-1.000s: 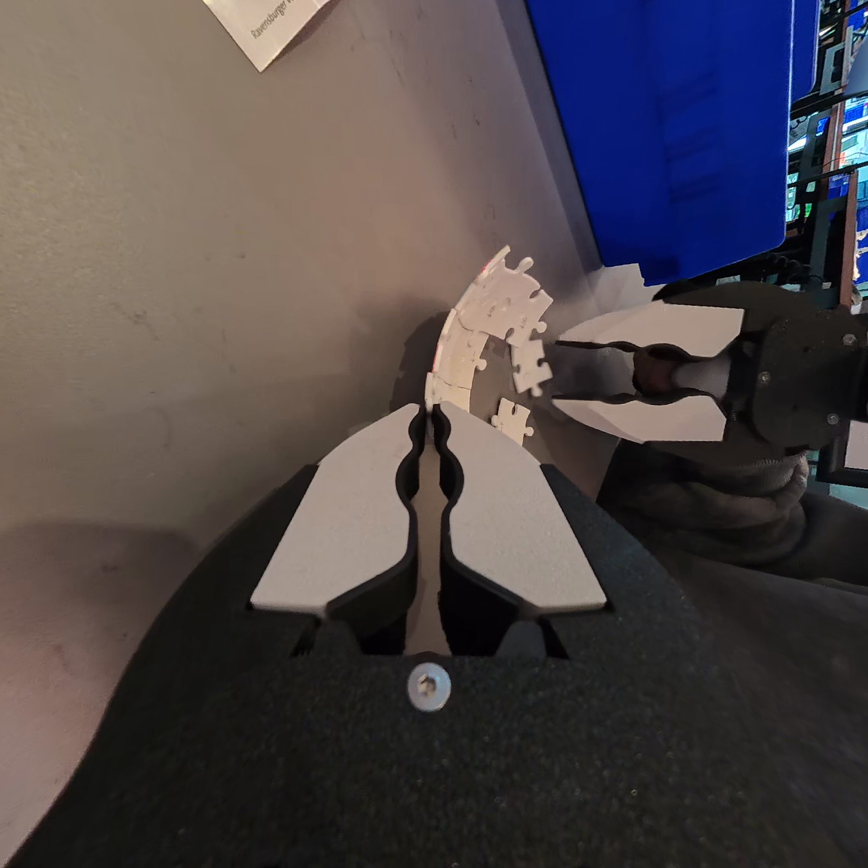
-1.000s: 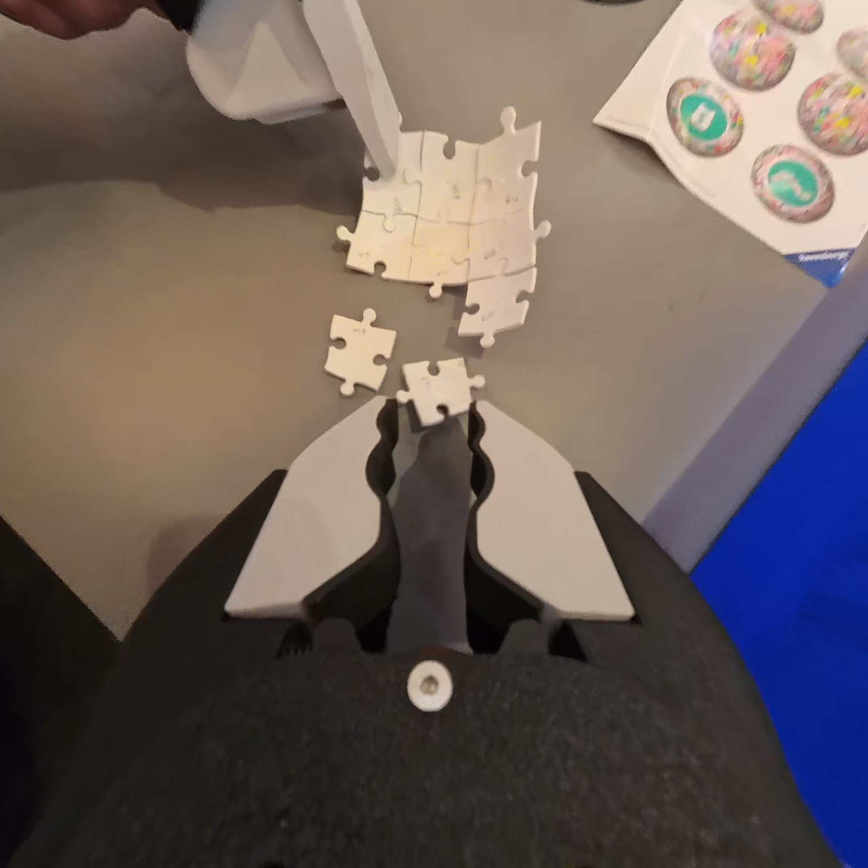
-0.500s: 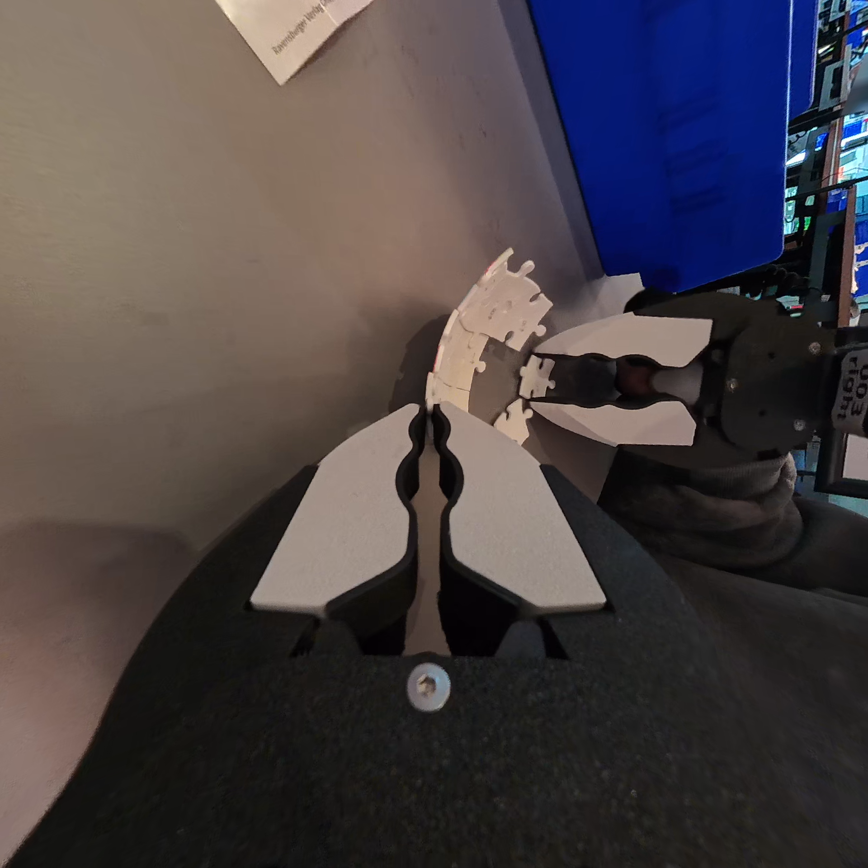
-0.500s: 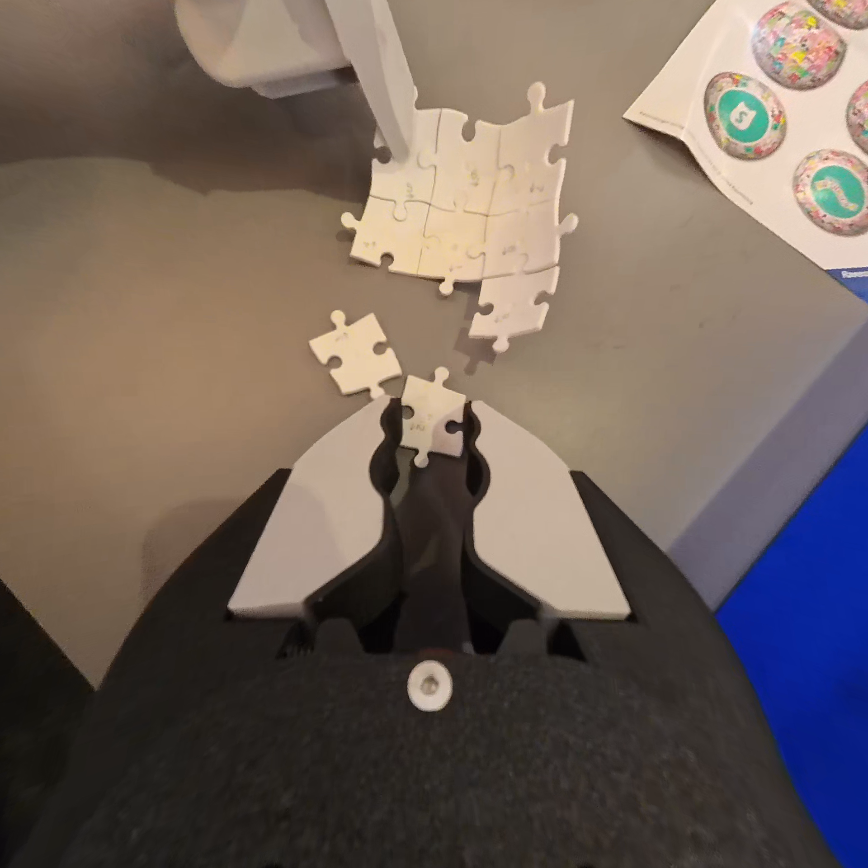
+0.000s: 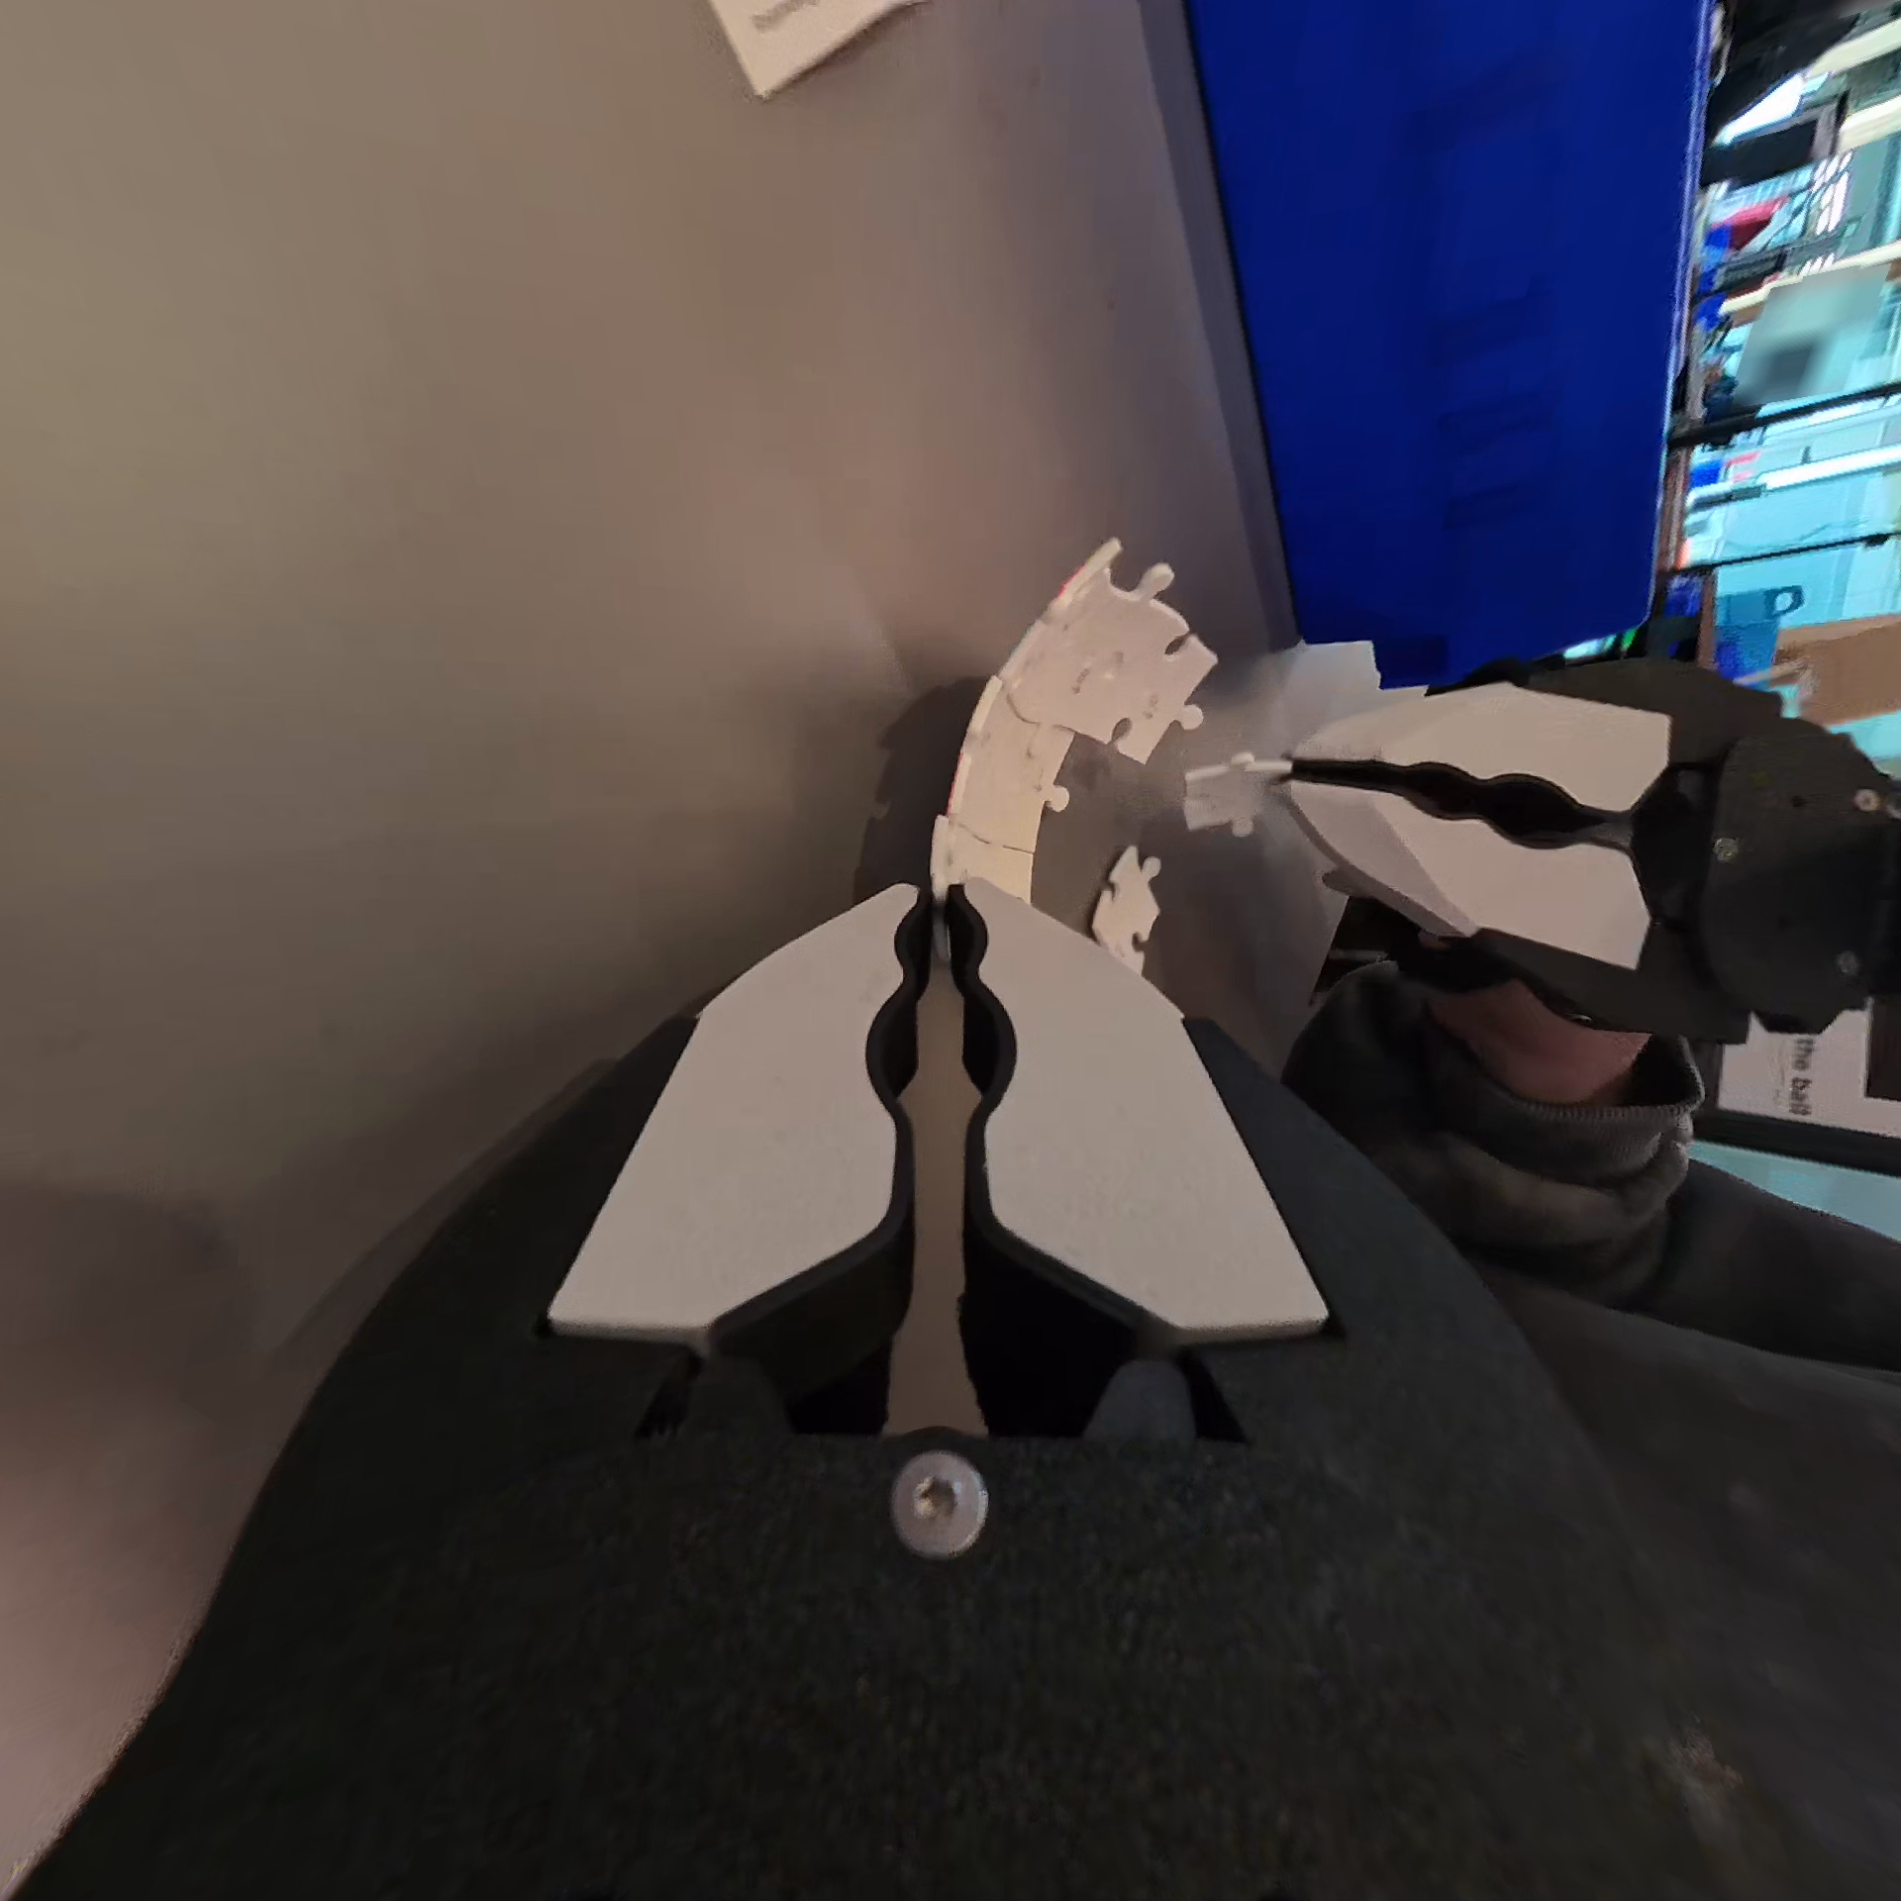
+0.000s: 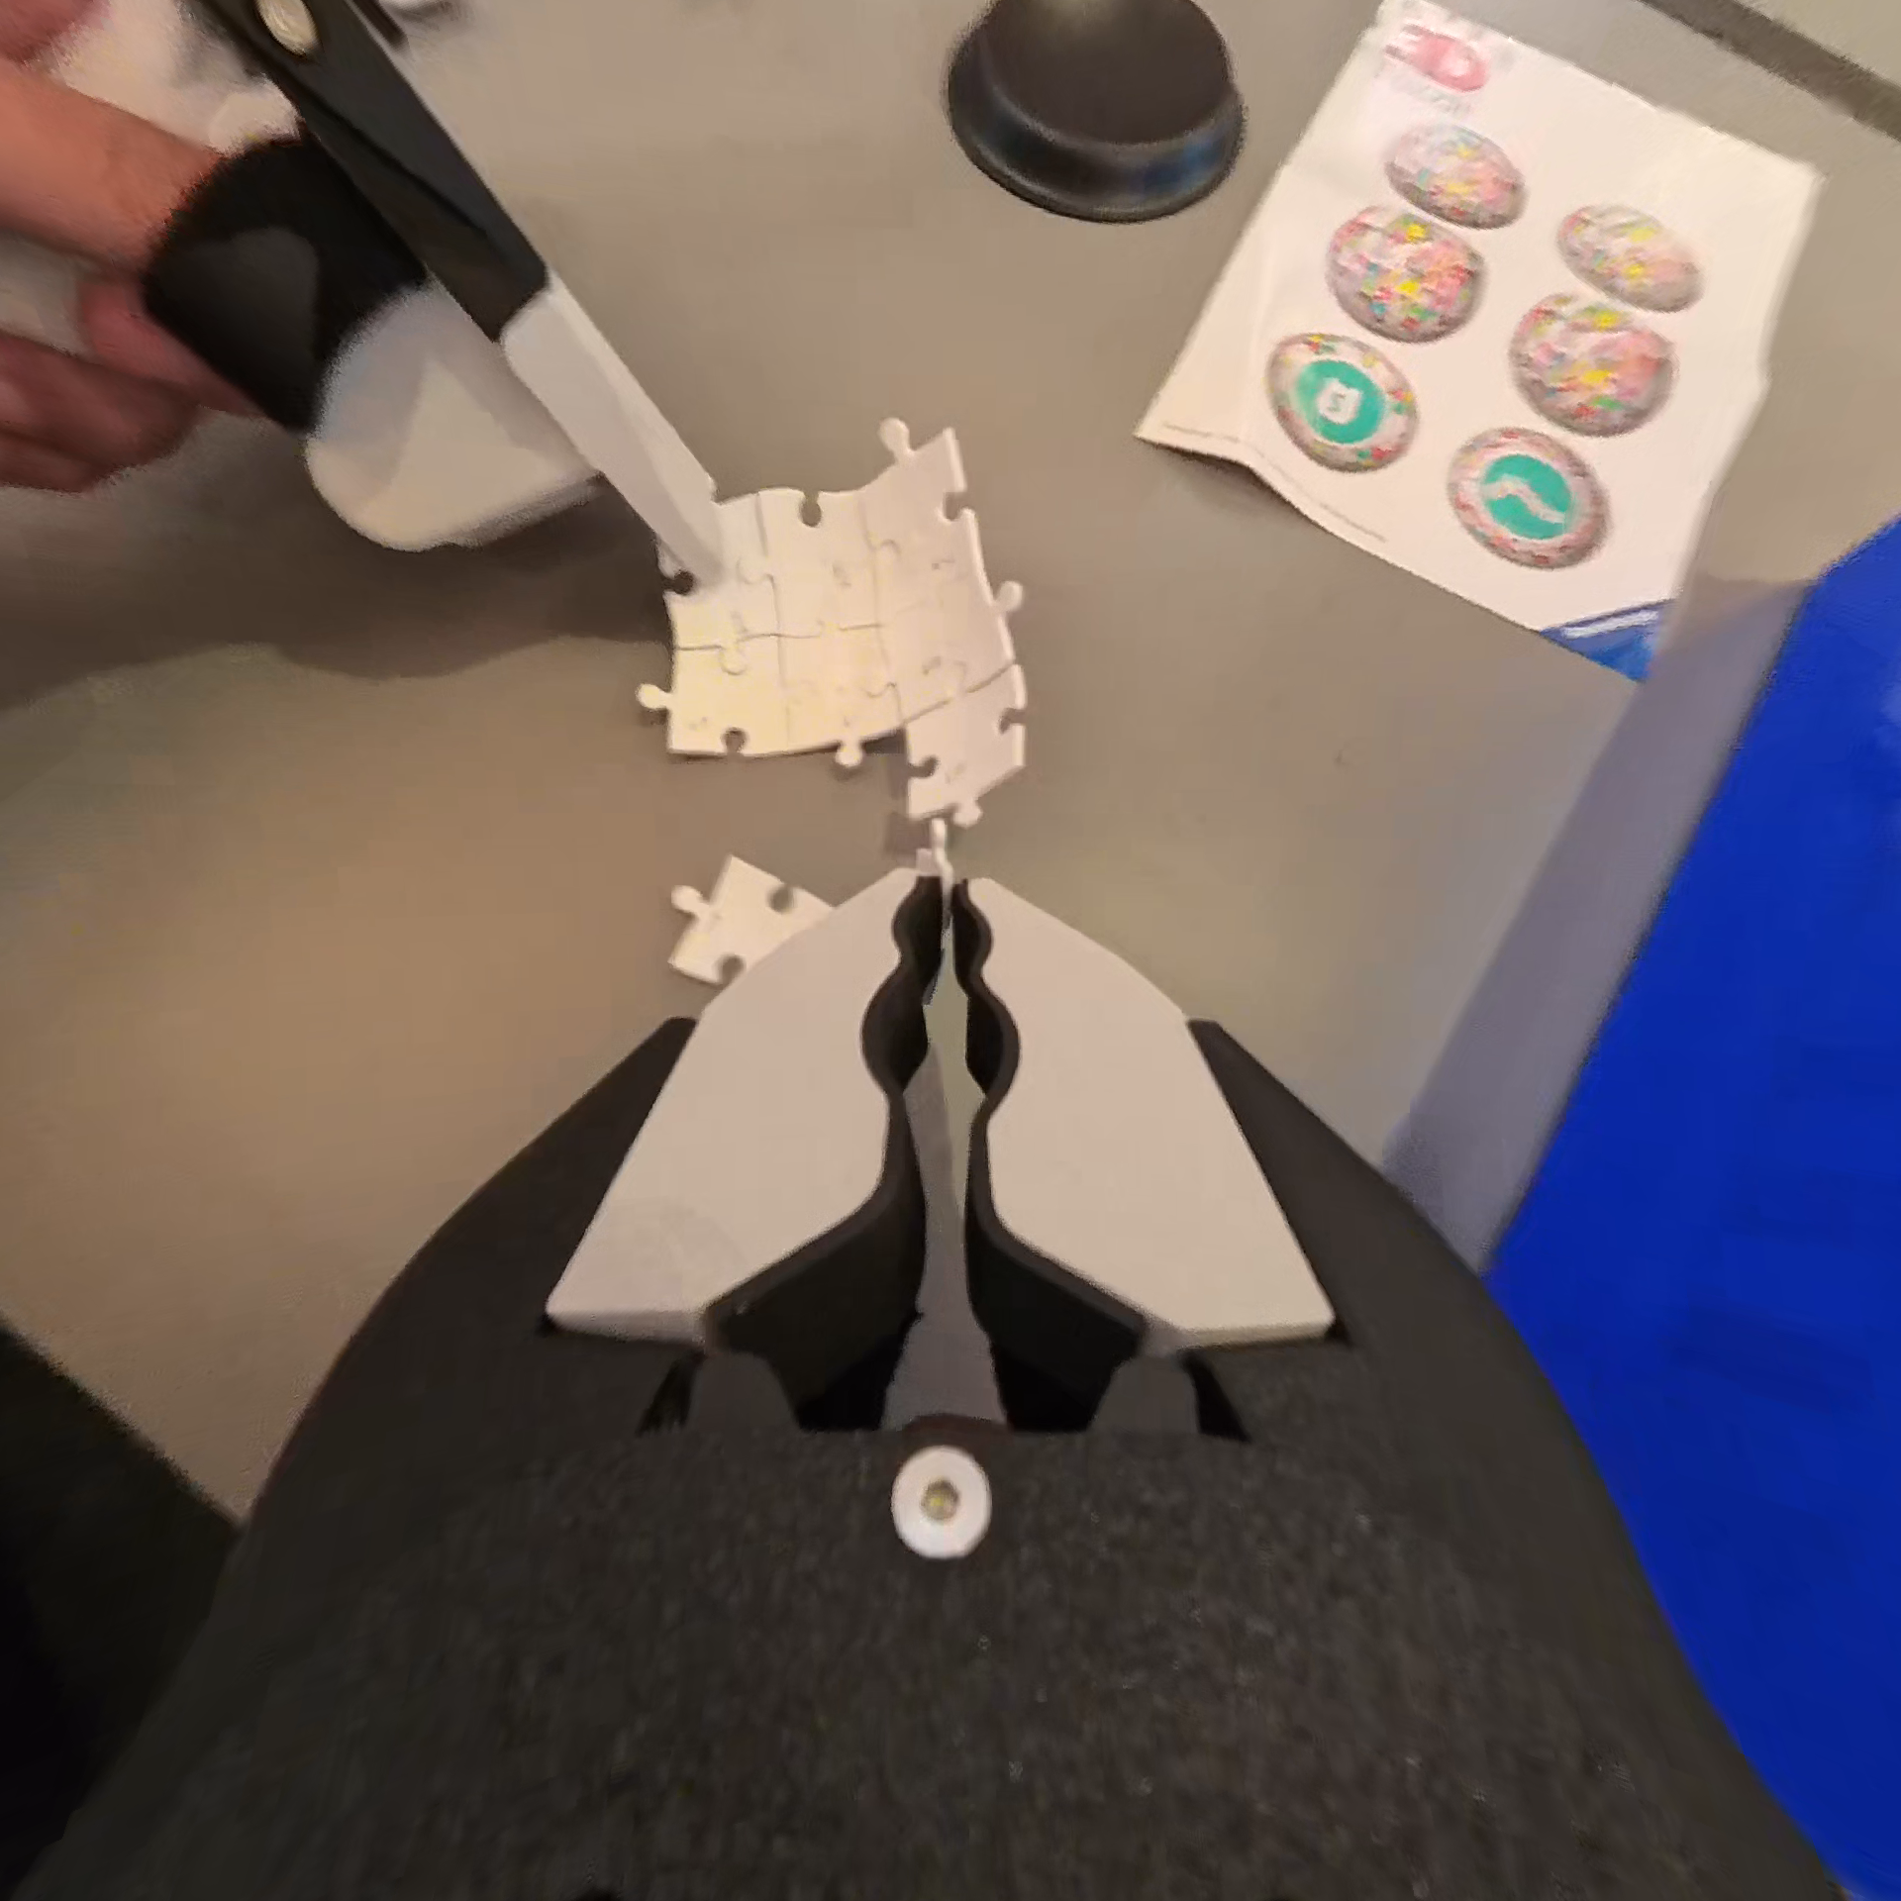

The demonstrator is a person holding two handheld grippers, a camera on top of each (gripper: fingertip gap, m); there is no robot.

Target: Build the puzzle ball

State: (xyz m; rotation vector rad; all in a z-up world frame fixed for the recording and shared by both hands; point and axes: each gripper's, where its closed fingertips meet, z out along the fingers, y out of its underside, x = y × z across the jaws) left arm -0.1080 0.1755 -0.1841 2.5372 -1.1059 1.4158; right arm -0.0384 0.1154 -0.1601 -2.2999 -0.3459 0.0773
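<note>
Puzzle-ball panel [image 6: 844, 638], one curved white patch of joined pieces that I count as about seven, is lifted above my grey table [image 6: 309, 823], near the middle. My left gripper [image 5: 941, 905] has its jaws pinched together on the panel's near-left corner; in the right wrist view its white finger [image 6: 607, 432] comes down from the far left onto that corner. My right gripper [image 6: 944, 883] is closed on one single piece [image 5: 1224, 792], held edge-on just beside the panel's near-right corner, and I cannot tell whether the two touch. One more loose piece [image 6: 736, 921] lies flat on the table just left of my right fingertips. Far right lies one printed sheet [image 6: 1492, 309] showing six ball pictures, one black round base [image 6: 1090, 103] sits at the far edge, and one blue bin [image 6: 1749, 1029] stands off the table's right side.
</note>
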